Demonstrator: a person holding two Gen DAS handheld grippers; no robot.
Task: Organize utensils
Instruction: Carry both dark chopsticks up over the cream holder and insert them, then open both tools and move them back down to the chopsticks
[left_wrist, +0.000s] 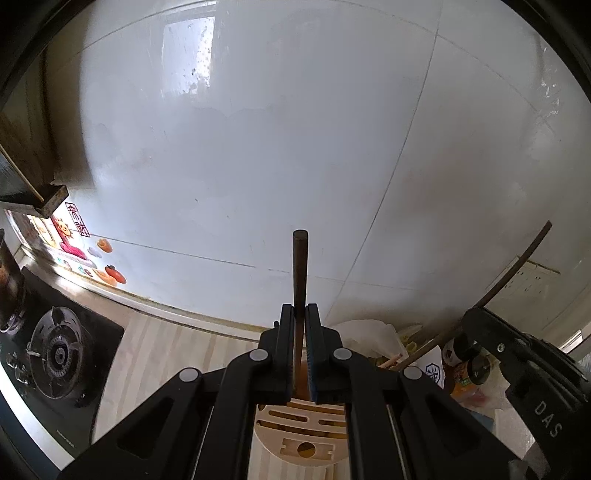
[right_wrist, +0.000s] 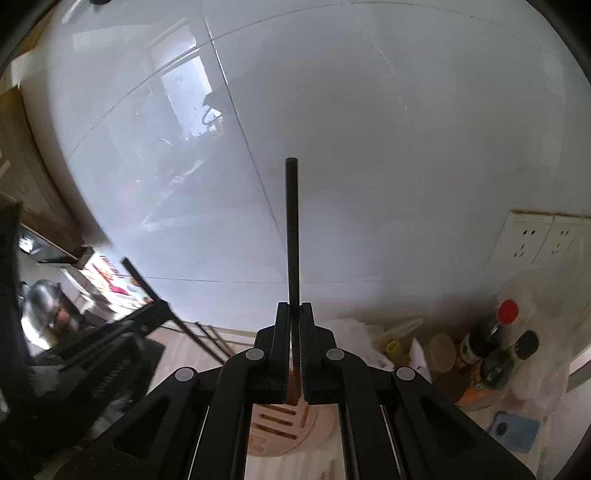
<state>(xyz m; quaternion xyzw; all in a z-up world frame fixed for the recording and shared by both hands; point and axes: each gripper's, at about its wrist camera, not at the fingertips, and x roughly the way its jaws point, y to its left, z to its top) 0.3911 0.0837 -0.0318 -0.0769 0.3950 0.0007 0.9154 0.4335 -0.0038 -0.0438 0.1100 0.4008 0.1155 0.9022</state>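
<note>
Chopsticks, two counted, dark slender rods, one per gripper. Left gripper (left_wrist: 300, 314), black with two fingers, is clamped on one dark brown chopstick (left_wrist: 300, 266); the rod stands upright between the pads and projects toward twelve o'clock in the left wrist view. Right gripper (right_wrist: 294, 314), same make, is clamped on one black chopstick (right_wrist: 292, 229), likewise upright, projecting further past the fingertips toward twelve o'clock in the right wrist view.

One cream plastic slotted utensil holder (left_wrist: 303, 428) sits at six o'clock beneath the left gripper, several elongated slots and one round opening visible in its top. It rests on a pale wood-grain striped countertop (left_wrist: 162, 354).

One black glass gas stove (left_wrist: 55, 354) with one visible burner lies at eight o'clock in the left view. White glossy tiled wall (left_wrist: 258, 147) fills the upper field of both views. Two white wall sockets (right_wrist: 543, 240) are mounted at three o'clock in the right view. A cluster of bottles sits at four o'clock there, including one red-capped dark bottle (right_wrist: 498, 321); their exact number cannot be determined. One blue flat rectangular object (right_wrist: 515, 430) lies at five o'clock; its nature is unclear.
</note>
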